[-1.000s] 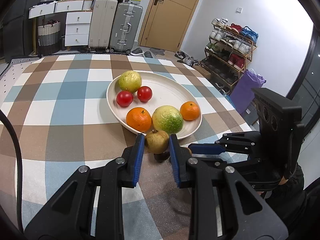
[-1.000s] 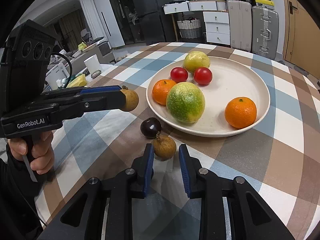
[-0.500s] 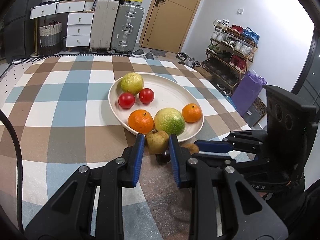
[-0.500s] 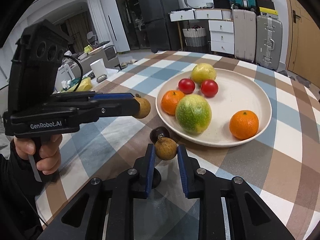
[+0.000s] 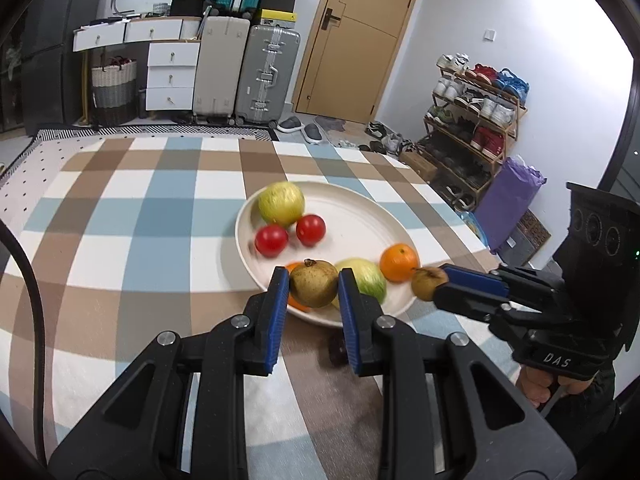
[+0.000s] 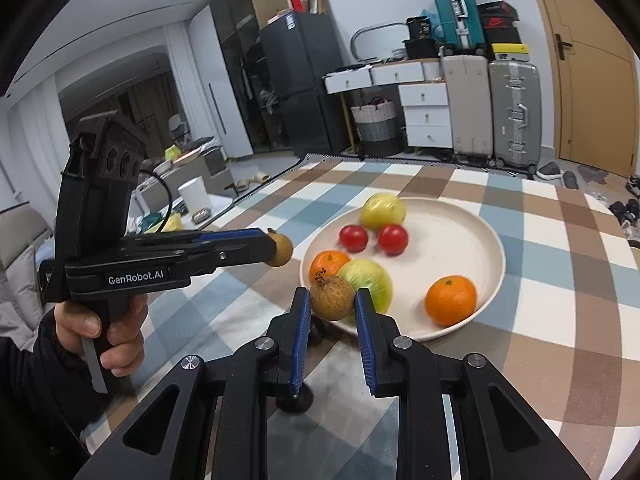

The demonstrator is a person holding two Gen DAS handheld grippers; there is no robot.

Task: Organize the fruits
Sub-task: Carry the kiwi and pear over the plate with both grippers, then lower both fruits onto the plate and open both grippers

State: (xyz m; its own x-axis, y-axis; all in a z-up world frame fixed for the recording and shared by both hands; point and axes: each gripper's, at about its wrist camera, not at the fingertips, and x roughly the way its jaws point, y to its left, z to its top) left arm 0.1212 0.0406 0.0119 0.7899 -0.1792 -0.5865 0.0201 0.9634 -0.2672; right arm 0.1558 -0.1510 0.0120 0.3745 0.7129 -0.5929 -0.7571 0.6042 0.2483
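Note:
My left gripper (image 5: 314, 290) is shut on a small brown fruit (image 5: 314, 289) and holds it in the air near the rim of the cream plate (image 5: 360, 224). My right gripper (image 6: 332, 299) is shut on a second small brown fruit (image 6: 332, 298), lifted off the table beside the plate (image 6: 452, 240). The plate holds a yellow-green fruit (image 5: 281, 204), two red tomatoes (image 5: 311, 229), a green fruit (image 6: 370, 280) and two oranges (image 6: 451, 301). A dark purple fruit (image 5: 337, 350) lies on the cloth in front of the plate.
The table has a checked blue, brown and white cloth (image 5: 132, 240). Suitcases (image 5: 266, 72), white drawers (image 5: 170, 76) and a door stand behind it. A shoe rack (image 5: 476, 120) is at the right.
My right gripper has closed on the brown fruit and lifted it off the table. Both grippers have risen with their fruits, toward the plate.

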